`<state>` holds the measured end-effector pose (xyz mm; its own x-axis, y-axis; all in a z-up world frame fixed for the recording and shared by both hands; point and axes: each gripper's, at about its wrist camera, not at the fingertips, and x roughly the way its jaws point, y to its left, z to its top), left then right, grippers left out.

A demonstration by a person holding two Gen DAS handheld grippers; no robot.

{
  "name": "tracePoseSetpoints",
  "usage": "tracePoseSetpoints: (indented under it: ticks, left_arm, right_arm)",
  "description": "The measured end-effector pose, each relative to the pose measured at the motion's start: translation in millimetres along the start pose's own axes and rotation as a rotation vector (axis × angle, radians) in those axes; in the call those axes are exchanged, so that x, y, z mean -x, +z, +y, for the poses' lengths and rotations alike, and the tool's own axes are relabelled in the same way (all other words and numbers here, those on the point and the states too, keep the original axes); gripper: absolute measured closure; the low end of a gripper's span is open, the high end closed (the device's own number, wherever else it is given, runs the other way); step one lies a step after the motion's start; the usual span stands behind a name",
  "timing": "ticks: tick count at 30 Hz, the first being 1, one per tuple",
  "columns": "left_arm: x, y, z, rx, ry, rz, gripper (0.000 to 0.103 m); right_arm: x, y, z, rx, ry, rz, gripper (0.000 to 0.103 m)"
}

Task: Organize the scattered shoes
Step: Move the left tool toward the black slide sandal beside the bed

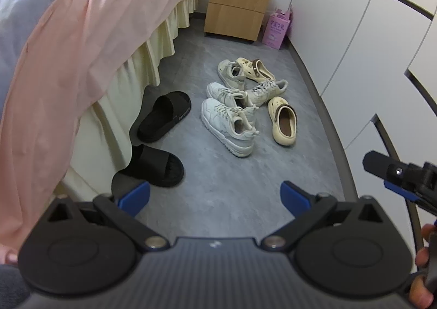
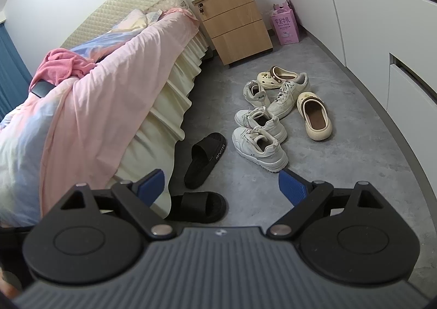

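On grey vinyl floor (image 1: 245, 180) between pink-quilted bed (image 1: 82, 35) and white wardrobe (image 1: 355, 49): white lace-up sneakers (image 1: 232, 126) and cream foam clogs (image 1: 282, 120) heaped together, black rubber slides (image 1: 164, 115) apart by the bed skirt. Left gripper (image 1: 215, 197) and right gripper (image 2: 221, 186) both above floor, jaws wide open, nothing held.
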<state>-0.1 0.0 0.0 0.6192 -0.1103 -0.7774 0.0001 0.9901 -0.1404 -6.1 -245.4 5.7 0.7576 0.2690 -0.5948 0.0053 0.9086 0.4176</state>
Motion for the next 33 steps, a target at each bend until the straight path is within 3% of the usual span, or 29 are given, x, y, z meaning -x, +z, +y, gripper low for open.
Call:
tracePoseSetpoints:
  ticks: [33]
  left_arm:
    - [1, -6, -6, -0.024, -0.024, 0.012, 0.0]
  right_arm:
    - [3, -4, 1, -0.007, 0.005, -0.005, 0.011]
